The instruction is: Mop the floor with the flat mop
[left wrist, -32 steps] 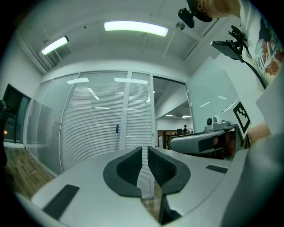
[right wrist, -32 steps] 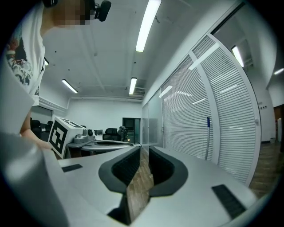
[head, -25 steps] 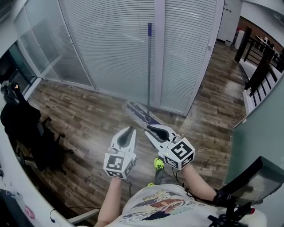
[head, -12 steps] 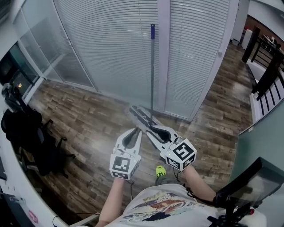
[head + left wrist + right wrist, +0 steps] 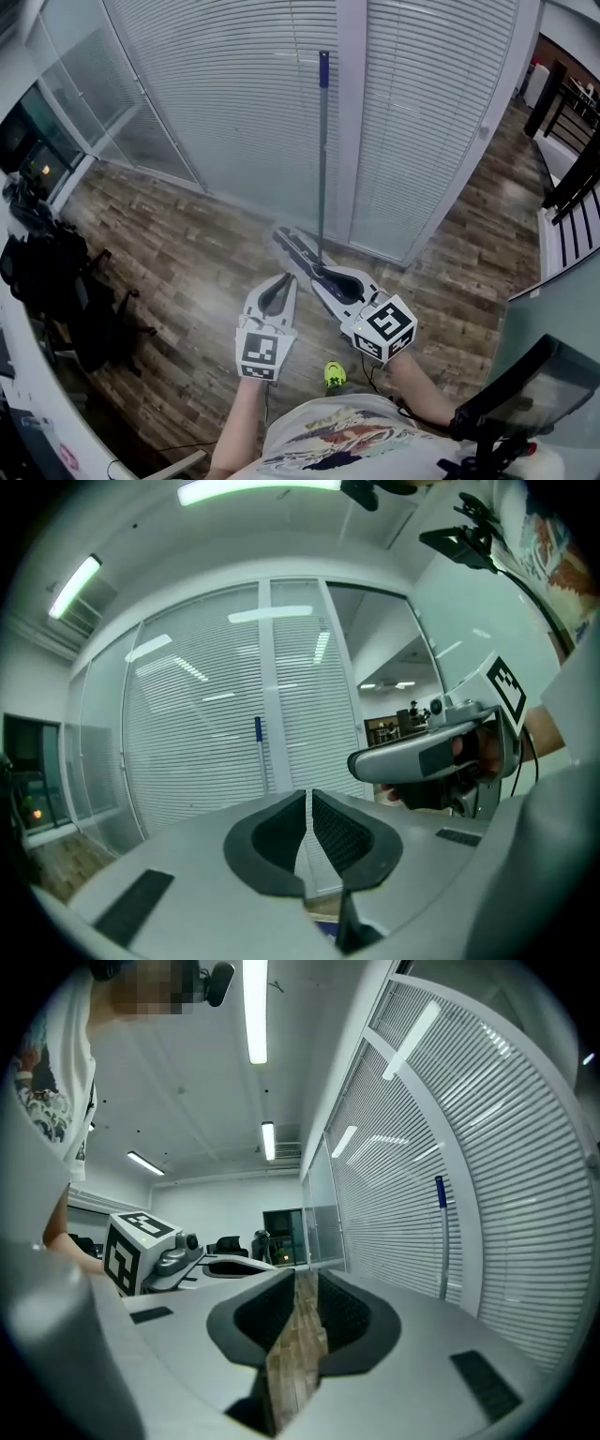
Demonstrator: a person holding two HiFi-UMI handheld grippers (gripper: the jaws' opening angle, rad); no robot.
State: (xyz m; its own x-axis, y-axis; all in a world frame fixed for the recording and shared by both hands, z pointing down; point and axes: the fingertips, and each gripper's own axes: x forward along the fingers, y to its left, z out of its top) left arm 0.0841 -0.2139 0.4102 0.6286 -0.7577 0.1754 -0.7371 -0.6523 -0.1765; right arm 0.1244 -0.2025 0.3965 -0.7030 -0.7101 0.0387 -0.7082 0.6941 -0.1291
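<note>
The flat mop [image 5: 320,159] leans upright against the blind-covered glass wall, with its blue grip [image 5: 322,67] at the top and its flat head [image 5: 294,246] on the wood floor. In the head view my left gripper [image 5: 284,278] and right gripper [image 5: 316,274] point side by side toward the mop's lower end. Both are shut and hold nothing. The pole [image 5: 260,754] stands ahead, left of centre, in the left gripper view, beyond the closed jaws [image 5: 309,803]. It shows at the right [image 5: 441,1241] in the right gripper view, apart from that gripper [image 5: 306,1279].
A glass partition with white blinds [image 5: 234,103] fills the wall ahead. A black chair with a bag [image 5: 56,281] stands at the left. A dark screen on a stand [image 5: 520,389] is at the lower right, and dark furniture [image 5: 572,178] at the far right. The person's yellow-green shoe [image 5: 333,375] is below the grippers.
The person has stepped closer to the glass wall and mop. Both grippers moved forward together and stayed shut; the mop head now lies just past their tips in the head view.
</note>
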